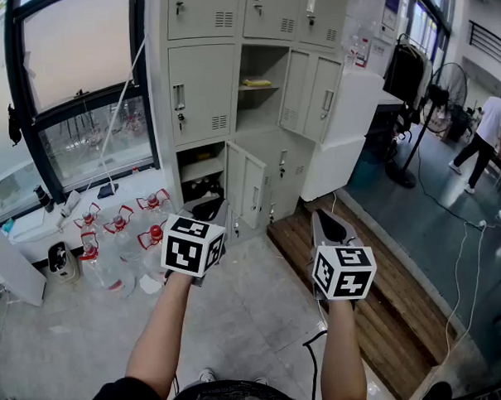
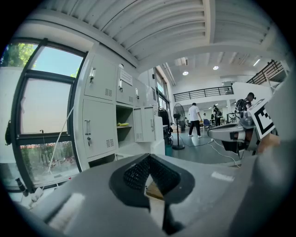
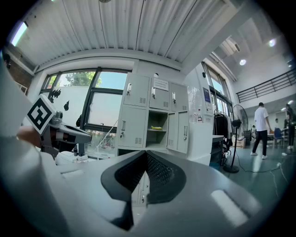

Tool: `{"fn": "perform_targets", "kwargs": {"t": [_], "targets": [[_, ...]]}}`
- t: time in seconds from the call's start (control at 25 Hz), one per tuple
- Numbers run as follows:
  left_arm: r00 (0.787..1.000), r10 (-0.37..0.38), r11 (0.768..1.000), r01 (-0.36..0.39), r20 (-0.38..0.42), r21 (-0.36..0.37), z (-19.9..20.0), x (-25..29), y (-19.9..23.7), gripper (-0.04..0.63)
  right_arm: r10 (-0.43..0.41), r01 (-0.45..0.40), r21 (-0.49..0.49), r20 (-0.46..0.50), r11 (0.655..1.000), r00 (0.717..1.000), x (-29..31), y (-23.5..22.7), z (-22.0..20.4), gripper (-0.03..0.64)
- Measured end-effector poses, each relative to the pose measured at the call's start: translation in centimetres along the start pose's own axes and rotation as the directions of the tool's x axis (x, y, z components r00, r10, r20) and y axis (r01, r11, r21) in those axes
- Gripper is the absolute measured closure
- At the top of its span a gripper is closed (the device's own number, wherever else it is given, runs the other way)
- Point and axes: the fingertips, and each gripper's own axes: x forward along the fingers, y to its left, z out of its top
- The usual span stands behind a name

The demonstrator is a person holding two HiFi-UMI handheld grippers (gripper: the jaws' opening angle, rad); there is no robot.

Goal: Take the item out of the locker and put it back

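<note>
Two bare forearms reach forward from the bottom edge of the head view, roughly parallel. The left forearm point(image 1: 161, 340) rises from a black sleeve and carries the left tongs point(image 1: 211, 209). They point a little below level toward the bank of grey metal lockers point(image 1: 200, 89). In the left gripper view the left tongs point(image 2: 148, 157) are pinched together at the tips, with nothing held.

On the floor at the left of the head view stands a cluster of clear water jugs point(image 1: 119, 234); five red handles can be counted. The lockers fill the upper centre, and two compartments are open. One is in the lower row at the left. The other is in the middle row, where one flat yellow item point(image 1: 256, 83) lies on the shelf, well apart from both tongs. It also shows in the left gripper view point(image 2: 122, 124) and the right gripper view point(image 3: 157, 127).

The right forearm point(image 1: 340, 357) holds the right tongs point(image 1: 330, 220) over the edge of a brown wooden platform point(image 1: 387, 297), aimed nearly level. In the right gripper view the right tongs point(image 3: 145, 152) are fully closed and hold nothing. At the far right, one person in a white shirt point(image 1: 484, 139) walks past one black standing fan point(image 1: 444, 87).
</note>
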Motion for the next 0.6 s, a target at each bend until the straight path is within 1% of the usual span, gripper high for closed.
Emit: {"fn": "perform_targets", "kwargs": {"t": [0.36,0.6], "targets": [[1.000,-0.014,1.000,0.014,0.014,-0.001,0.9,0.2,-1.1,0.595,0.006,-0.006,0.000,0.016,1.000,1.000,-0.3,-0.4,0.5,0.590],[1.000,-0.009,1.000,0.009,0.003,-0.001,0.6,0.4,-1.4,0.595,0.028,-0.028,0.009,0.012,1.000,1.000,-0.2,-0.5,0.1,0.542]]}}
